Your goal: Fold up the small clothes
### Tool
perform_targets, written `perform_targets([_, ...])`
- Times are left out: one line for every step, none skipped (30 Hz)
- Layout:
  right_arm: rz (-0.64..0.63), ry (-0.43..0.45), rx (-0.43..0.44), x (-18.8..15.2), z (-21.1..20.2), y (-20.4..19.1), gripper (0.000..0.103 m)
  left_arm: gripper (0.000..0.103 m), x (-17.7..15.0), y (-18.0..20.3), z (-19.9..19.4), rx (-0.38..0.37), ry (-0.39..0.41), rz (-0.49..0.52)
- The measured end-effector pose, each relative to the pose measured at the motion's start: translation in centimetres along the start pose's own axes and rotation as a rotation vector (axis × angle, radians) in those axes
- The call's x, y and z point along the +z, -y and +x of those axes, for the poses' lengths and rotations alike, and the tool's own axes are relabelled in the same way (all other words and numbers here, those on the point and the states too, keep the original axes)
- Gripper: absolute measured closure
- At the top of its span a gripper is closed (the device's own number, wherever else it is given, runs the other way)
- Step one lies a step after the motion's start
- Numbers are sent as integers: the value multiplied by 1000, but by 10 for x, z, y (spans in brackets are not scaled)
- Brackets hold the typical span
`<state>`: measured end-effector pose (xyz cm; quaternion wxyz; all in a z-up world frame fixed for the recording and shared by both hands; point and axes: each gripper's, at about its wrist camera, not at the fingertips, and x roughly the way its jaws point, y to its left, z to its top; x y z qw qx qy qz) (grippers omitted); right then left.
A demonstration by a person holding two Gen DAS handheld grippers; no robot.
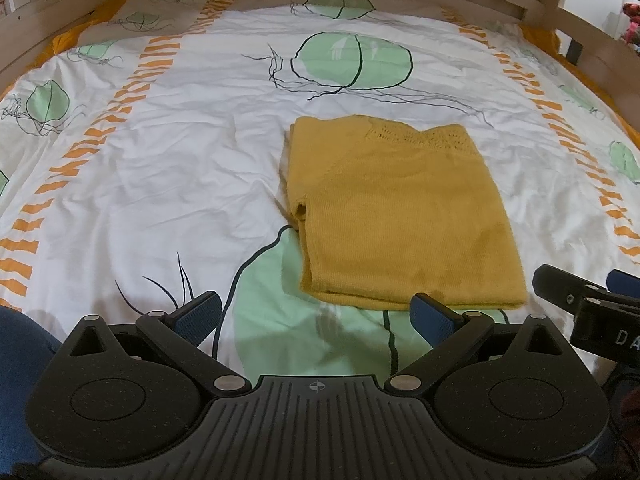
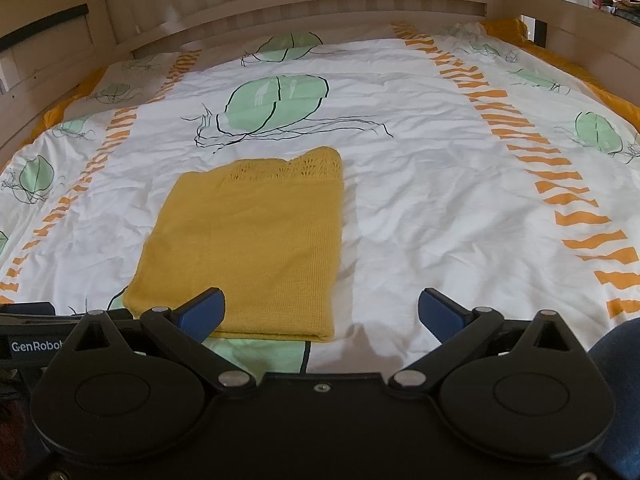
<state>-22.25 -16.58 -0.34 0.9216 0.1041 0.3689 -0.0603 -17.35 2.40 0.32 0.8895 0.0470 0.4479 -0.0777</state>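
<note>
A mustard-yellow knit garment [image 1: 400, 208] lies folded into a neat rectangle on the bed; it also shows in the right wrist view [image 2: 248, 240]. Its lacy edge is at the far end. My left gripper [image 1: 316, 316] is open and empty, just short of the garment's near edge, a little to its left. My right gripper [image 2: 320, 312] is open and empty, near the garment's near right corner. The right gripper's fingers [image 1: 576, 296] show at the right edge of the left wrist view.
The bed is covered by a white duvet [image 1: 160, 160] with green leaf shapes and orange stripes. A wooden headboard [image 2: 320, 8] and side rails [image 1: 600, 52] ring the bed. Blue fabric [image 1: 16, 360] shows at the lower left.
</note>
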Motion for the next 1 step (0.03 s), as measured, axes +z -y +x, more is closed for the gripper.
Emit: perform_targets([0, -1, 0, 0, 1, 0, 1, 2, 0, 0, 1, 1, -1, 1])
